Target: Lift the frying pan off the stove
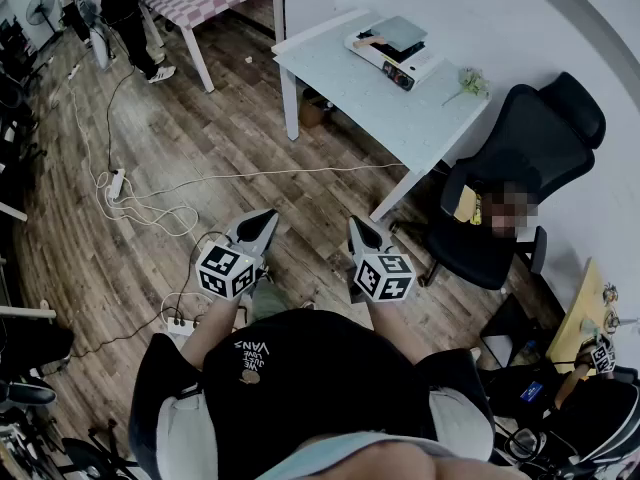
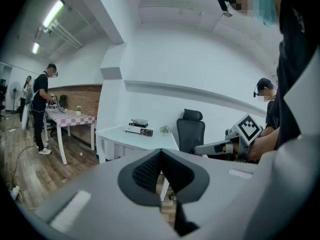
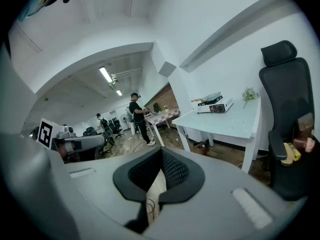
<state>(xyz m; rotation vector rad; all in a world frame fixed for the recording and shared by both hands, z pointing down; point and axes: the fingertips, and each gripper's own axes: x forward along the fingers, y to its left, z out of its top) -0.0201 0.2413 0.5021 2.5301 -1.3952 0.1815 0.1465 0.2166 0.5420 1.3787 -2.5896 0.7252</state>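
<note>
Frying pan is found on the stove, which stands on the white table at about 1 o'clock in the head view, well apart from both grippers. Its handle seems to be turned toward 9 o'clock. The left gripper is held with its jaws together and nothing between them. The right gripper is likewise closed and empty. The step in hand is judged to be the approach. The table should be reached first. The jaws of one gripper should then be opened before the handle is met, and the handle should be clamped near the pan body, so that tilting is avoided. The office chair at 3 o'clock should be passed with care.
</note>
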